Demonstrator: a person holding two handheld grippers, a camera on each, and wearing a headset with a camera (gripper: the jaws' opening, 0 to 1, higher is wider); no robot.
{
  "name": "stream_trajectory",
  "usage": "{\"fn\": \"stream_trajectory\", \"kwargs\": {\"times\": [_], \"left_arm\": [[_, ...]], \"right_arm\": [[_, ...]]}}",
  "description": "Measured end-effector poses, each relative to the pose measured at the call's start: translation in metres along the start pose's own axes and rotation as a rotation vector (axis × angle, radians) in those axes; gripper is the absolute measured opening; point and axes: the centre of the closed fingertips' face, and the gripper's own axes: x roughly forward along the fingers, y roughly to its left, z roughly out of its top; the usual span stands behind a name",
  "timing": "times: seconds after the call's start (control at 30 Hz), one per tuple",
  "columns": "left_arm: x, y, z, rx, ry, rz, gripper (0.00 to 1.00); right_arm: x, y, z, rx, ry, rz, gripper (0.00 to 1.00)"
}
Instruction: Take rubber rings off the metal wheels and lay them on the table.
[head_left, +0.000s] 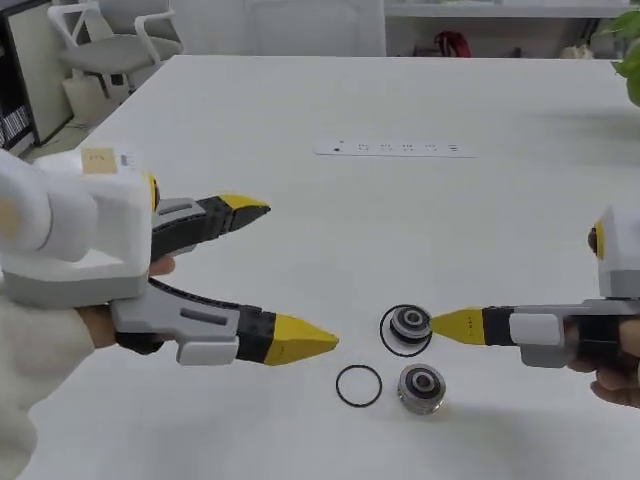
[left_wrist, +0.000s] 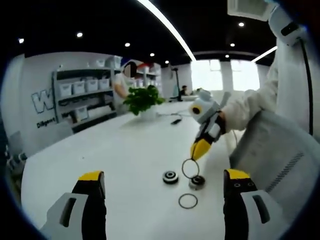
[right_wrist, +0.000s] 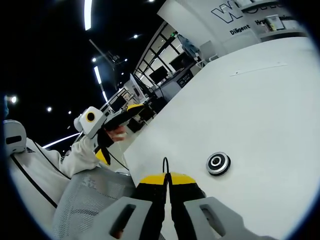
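1. Nearest you, one loose ring (head_left: 337, 386) already lies flat on the counter (head_left: 250, 110). It sits just beside the near wheel (head_left: 421, 386), whose rim looks like bare metal.
2. Your left gripper (head_left: 298, 275) hovers off to the side, fingers spread wide and holding nothing.
3. Your right gripper (head_left: 445, 325) has its fingers pressed together on the second ring (head_left: 388, 350). The left gripper view shows it hanging upright above the counter. In the head view it seems to circle the farther wheel (head_left: 410, 322).
4. That ring looks freed, so the step in hand is likely laying it down. Carry it to bare counter near the loose ring, lower it until flat, then spread your fingers.
5. Farther off, a power strip (head_left: 392, 149) lies well apart, out of your way.
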Motion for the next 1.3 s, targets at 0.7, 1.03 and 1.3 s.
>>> {"fn": "stream_trajectory", "kwargs": {"times": [0.7, 1.03, 1.3], "left_arm": [[-0.011, -0.011, -0.031, -0.06, 0.071, -0.026, 1.0], [-0.017, -0.01, -0.05, -0.087, 0.109, -0.016, 1.0], [-0.029, -0.007, -0.058, -0.159, 0.071, 0.028, 1.0]], "right_arm": [[0.015, 0.015, -0.01, -0.009, 0.048, 0.036, 0.0], [0.026, 0.02, -0.027, -0.04, 0.119, 0.039, 0.0], [0.032, 0.021, -0.036, -0.06, 0.163, 0.035, 0.0]]}}
